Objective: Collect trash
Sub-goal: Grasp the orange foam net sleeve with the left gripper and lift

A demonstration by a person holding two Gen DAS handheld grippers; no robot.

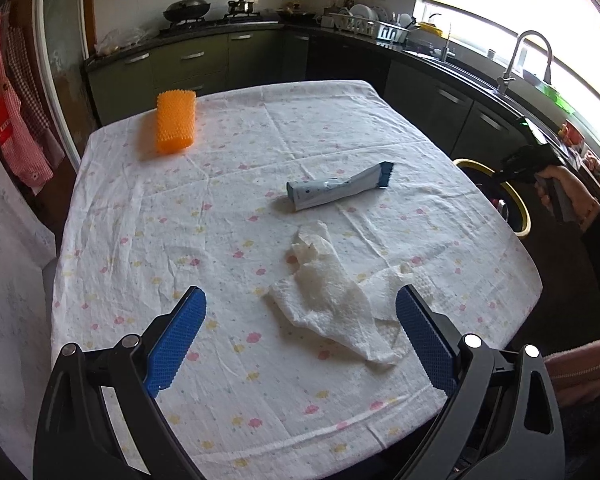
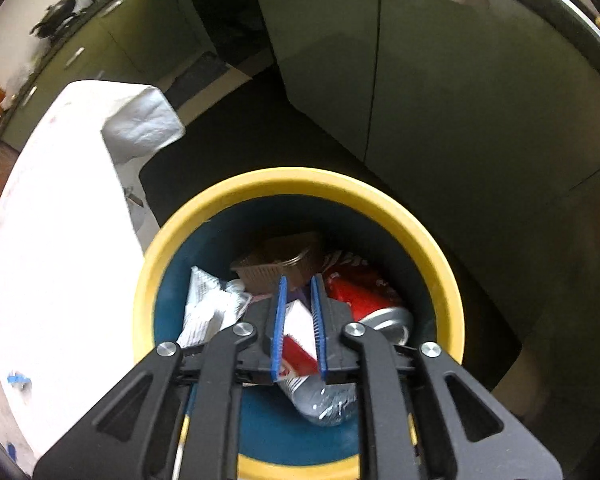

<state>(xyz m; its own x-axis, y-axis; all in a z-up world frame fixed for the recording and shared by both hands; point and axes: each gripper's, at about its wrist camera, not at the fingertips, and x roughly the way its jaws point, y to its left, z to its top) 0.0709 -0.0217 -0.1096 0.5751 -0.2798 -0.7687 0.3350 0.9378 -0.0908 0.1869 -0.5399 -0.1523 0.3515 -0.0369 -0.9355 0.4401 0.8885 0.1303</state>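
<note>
Blue pads of your right gripper (image 2: 299,280) sit slightly apart, empty, over the bin (image 2: 220,196). Your left gripper (image 1: 300,312) gapes around the tissue (image 1: 332,304), beside that bin; close too high and you'll snag the cloth (image 1: 148,240).

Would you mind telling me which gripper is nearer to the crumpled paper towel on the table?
Left. The left gripper hovers open right over the paper towel, while the right gripper is off the table, above the yellow-rimmed bin.
</note>
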